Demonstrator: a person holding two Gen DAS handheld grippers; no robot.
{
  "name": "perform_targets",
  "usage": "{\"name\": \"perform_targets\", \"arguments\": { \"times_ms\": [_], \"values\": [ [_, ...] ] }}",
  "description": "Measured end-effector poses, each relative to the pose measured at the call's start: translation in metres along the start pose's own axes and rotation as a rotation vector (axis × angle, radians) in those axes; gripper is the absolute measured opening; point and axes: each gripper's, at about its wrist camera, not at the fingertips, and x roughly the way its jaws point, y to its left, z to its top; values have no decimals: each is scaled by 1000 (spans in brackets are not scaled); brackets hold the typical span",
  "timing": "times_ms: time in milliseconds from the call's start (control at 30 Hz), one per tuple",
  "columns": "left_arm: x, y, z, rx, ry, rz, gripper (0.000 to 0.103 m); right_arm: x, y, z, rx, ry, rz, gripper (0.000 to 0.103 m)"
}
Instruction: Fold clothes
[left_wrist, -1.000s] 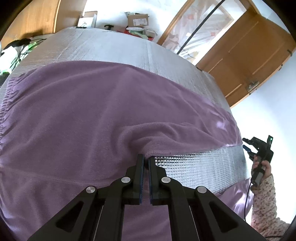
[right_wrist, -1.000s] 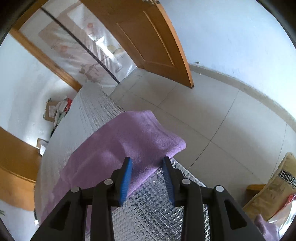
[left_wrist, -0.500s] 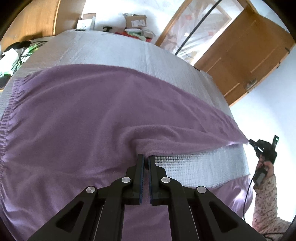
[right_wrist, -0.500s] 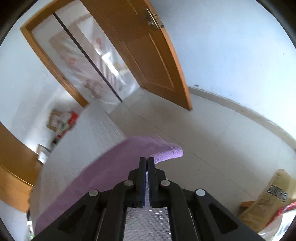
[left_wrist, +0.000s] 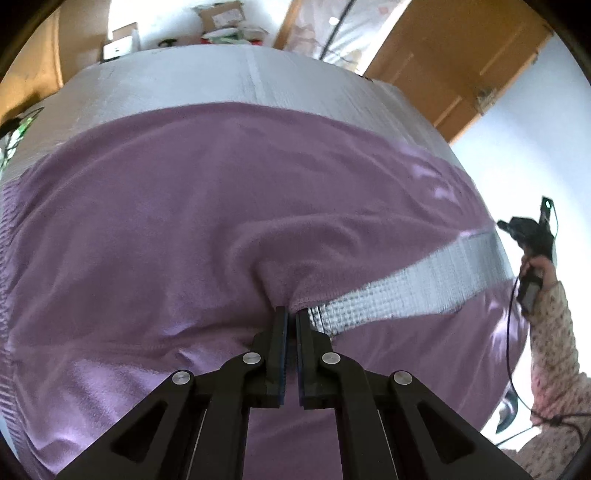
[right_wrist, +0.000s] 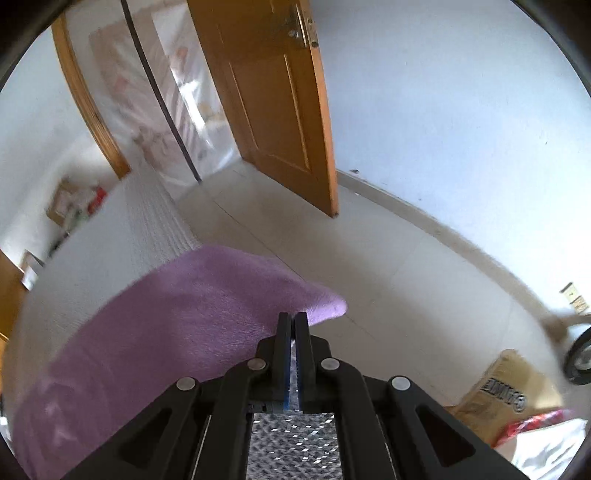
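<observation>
A large purple fleece garment (left_wrist: 184, 221) lies spread over a silver quilted table cover (left_wrist: 388, 295). My left gripper (left_wrist: 291, 314) is shut on the garment's hem near its middle, and the cloth bunches at the fingertips. My right gripper (right_wrist: 292, 318) is shut on the garment's corner (right_wrist: 207, 314) and holds it up past the table's end, over the tiled floor. In the left wrist view the right gripper (left_wrist: 524, 229) appears at the far right in a hand with a patterned sleeve (left_wrist: 554, 332).
An open wooden door (right_wrist: 277, 110) and a doorway hung with plastic sheeting (right_wrist: 166, 110) stand beyond the table's end. Cardboard boxes (left_wrist: 221, 14) sit past the far edge. A brown sack (right_wrist: 506, 391) and a wheel (right_wrist: 580, 358) are on the floor at right.
My right gripper closed on the garment's corner and lifted it clear of the table. The left gripper stayed shut on the hem, and the fabric between the two has pulled tighter.
</observation>
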Motion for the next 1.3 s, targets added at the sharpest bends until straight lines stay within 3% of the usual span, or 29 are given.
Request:
{"name": "perform_targets", "arguments": {
  "times_ms": [267,467,567,700,800,1000,1233,1300],
  "values": [
    [-12,1,-1,15,-17,-66,4,-31,56,-17,-189,-29,118,4],
    [-37,-6,1,72,-52,-170,4,-54,99,-29,-331,-51,206,4],
    [-39,-13,5,95,-69,-184,8,-60,137,-53,-464,-3,318,4],
    [-27,-10,18,59,-84,-138,8,-69,189,-91,-639,77,490,4],
    [-19,-7,24,40,-88,-103,8,-72,215,-114,-738,130,537,4],
    [7,3,14,51,8,-80,8,-76,231,-155,-842,192,531,6],
    [-2,17,7,19,-14,-151,8,-80,225,-166,-858,184,459,9],
    [-15,25,2,0,-63,-142,8,-90,226,-173,-878,141,431,9]
  ]
}}
